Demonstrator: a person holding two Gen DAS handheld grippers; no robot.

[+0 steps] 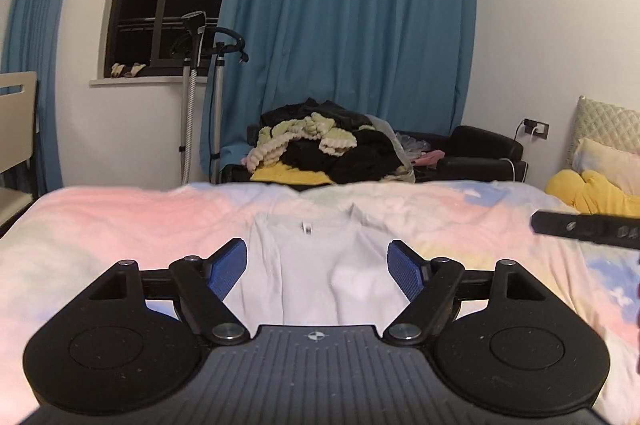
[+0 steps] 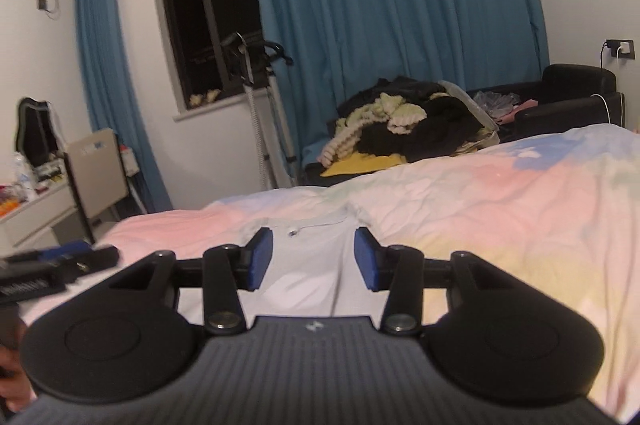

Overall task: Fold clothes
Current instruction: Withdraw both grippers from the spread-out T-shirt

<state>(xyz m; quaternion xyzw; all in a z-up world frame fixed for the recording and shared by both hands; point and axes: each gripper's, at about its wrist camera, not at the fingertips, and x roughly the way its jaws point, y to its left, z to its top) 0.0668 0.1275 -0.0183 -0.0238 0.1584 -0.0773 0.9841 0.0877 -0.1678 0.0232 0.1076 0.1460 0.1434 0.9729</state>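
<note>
A white T-shirt (image 1: 320, 265) lies on the pastel bed cover (image 1: 120, 225), its collar label toward the far side, with both long sides turned in. My left gripper (image 1: 318, 265) hovers above it, open wide, nothing between its blue pads (image 1: 228, 267). In the right wrist view the same shirt (image 2: 312, 257) lies ahead of my right gripper (image 2: 314, 257), which is open less wide and also holds nothing. Each gripper shows at the edge of the other's view: the right gripper (image 1: 584, 227) at the right edge, the left gripper (image 2: 60, 265) at the lower left.
A pile of dark, cream and yellow clothes (image 1: 320, 149) sits on a black sofa (image 1: 480, 149) beyond the bed. Blue curtains (image 1: 352, 25), a garment steamer stand (image 1: 200, 85) and a dark window lie behind. A yellow plush (image 1: 592, 191) and pillows rest at the bed's right.
</note>
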